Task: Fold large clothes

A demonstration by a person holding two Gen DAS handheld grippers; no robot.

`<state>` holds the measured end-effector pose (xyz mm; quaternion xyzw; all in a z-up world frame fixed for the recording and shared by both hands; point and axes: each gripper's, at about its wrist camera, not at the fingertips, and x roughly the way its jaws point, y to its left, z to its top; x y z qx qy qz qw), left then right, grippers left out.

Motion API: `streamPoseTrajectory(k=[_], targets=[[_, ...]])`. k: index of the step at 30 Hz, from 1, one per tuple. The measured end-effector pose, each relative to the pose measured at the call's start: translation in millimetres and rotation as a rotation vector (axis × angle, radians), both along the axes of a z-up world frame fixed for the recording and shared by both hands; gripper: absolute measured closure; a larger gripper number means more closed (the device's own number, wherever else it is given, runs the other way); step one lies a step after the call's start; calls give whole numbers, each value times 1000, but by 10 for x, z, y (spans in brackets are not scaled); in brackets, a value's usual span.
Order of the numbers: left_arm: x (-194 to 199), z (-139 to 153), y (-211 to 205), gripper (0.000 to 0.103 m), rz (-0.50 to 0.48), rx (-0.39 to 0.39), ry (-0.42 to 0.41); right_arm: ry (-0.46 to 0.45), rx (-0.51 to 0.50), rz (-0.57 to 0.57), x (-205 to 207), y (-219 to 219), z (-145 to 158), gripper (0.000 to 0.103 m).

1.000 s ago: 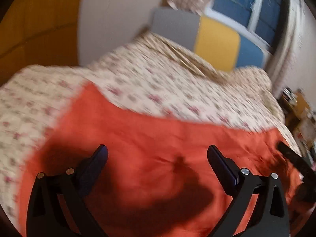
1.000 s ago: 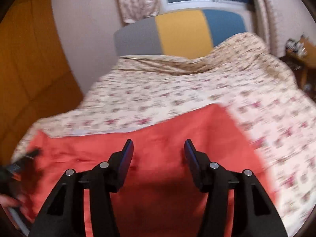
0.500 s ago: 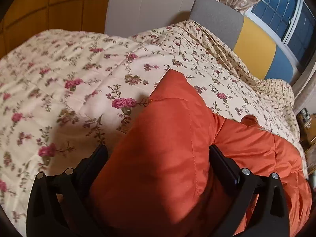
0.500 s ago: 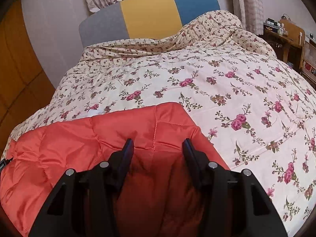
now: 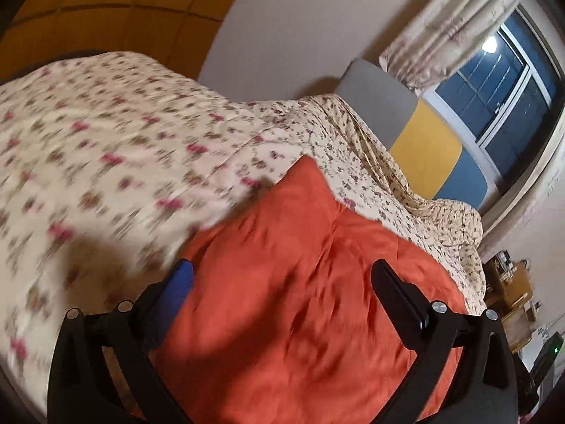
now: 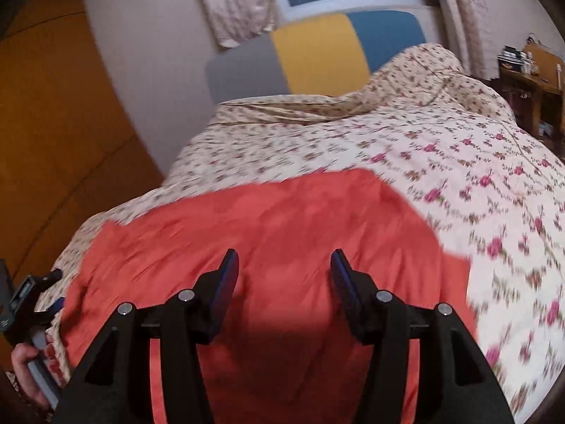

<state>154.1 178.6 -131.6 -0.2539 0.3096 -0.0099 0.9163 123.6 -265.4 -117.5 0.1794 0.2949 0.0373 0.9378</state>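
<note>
Floral quilt (image 6: pixel 459 162) covers bed, tricolour headboard (image 6: pixel 317 53) behind. I see orange padded garment (image 5: pixel 300 282) spread on quilt under left gripper (image 5: pixel 282 275) and right gripper (image 6: pixel 284 265), both spread wide, nothing held.

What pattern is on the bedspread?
Cream bedspread with small pink flowers; clearest in the right wrist view.

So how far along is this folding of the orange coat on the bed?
The orange padded garment lies flattened on the floral quilt, looking like a compact block, so some folding seems done; blur hides the layers. In hand: nothing. The left gripper and right gripper both stand open above it, gripping no cloth. Any further fold or tidying remains.
</note>
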Motion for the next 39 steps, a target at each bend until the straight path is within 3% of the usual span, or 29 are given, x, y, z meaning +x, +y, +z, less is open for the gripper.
streamPoseTrajectory(k=[3,7,10,15,18,21,27,35,39], targets=[[-321,-60,29,3,25,-34,-4,14,24,28,-246,174,-21,53],[-669,-174,2,3,14,-64,10,19,50,97,-468,418,-51,74],[-932,-176,-75,3,-12,-35,-35,15,26,166,-589,654,-82,86],[-1080,-253,-167,11,-58,-61,-41,16,16,215,-567,890,-139,91],[-1029,-332,-205,22,-88,-89,-7,64,-28,220,-470,1008,-257,92],[-963,-423,-239,23,-114,-139,21,125,-78,218,-336,1093,-496,95],[-835,-569,-303,23,-151,-220,69,92,-199,225,-355,1265,-647,96],[-889,-600,-340,23,-138,-285,48,88,-167,217,-376,1236,-709,96],[-856,-609,-381,23,-112,-272,64,89,-138,215,-383,1176,-671,96]])
